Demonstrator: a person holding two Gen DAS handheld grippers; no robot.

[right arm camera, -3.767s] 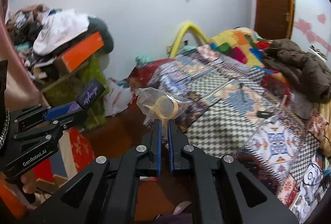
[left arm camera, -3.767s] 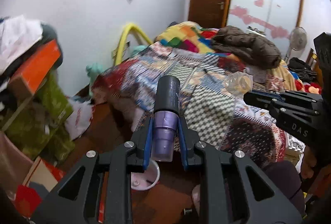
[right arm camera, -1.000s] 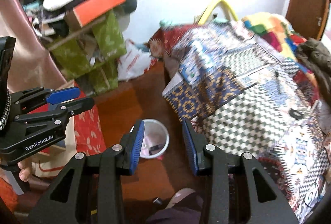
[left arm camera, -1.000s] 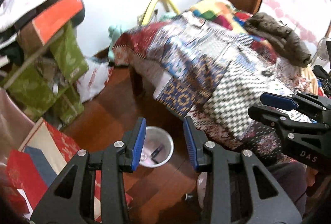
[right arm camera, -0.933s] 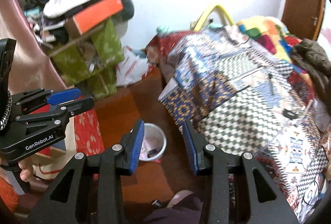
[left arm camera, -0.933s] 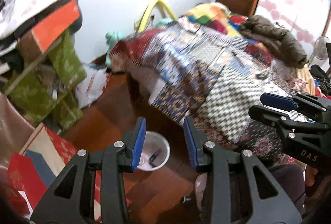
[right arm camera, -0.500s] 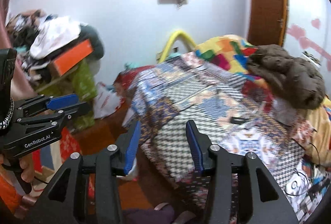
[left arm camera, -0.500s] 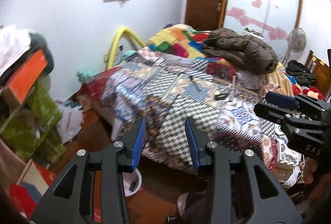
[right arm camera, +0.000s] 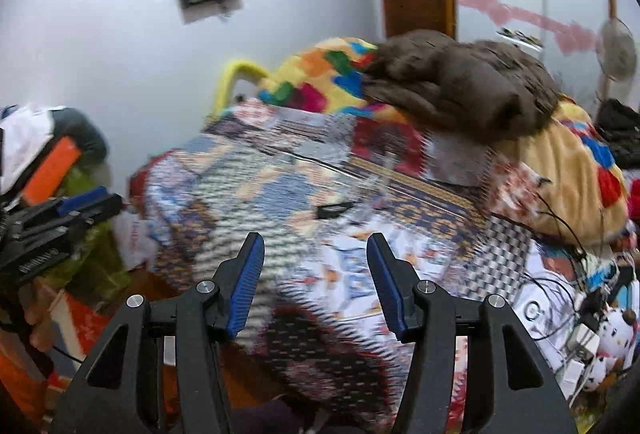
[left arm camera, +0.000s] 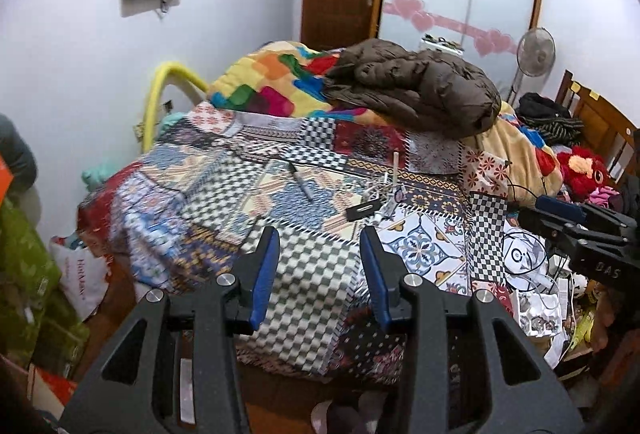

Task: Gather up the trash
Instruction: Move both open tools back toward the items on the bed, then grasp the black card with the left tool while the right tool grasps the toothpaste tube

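Observation:
My left gripper (left arm camera: 318, 246) is open and empty, raised over the near edge of the patchwork bed (left arm camera: 308, 286). My right gripper (right arm camera: 314, 254) is open and empty too, over the same bed (right arm camera: 344, 274); its view is blurred by motion. On the bed lie small items: a dark marker pen (left arm camera: 301, 181), a flat black object (left arm camera: 363, 210), a thin white stick (left arm camera: 395, 161) and a clear crinkled wrapper (left arm camera: 384, 191). The black object also shows in the right wrist view (right arm camera: 332, 210). The trash bin is out of view.
A brown jacket (left arm camera: 416, 89) lies on colourful blankets at the far end of the bed. Green boxes (left arm camera: 28, 298) and a white bag (left arm camera: 86, 274) stand at left. Cables, a disc and papers (left arm camera: 528, 274) clutter the right. A fan (left arm camera: 534, 53) and wardrobe stand behind.
Both grippers let go of the purple bottle and the plastic wrapper over the floor bin, then tilted up from the bin to face the bed. Both stay open.

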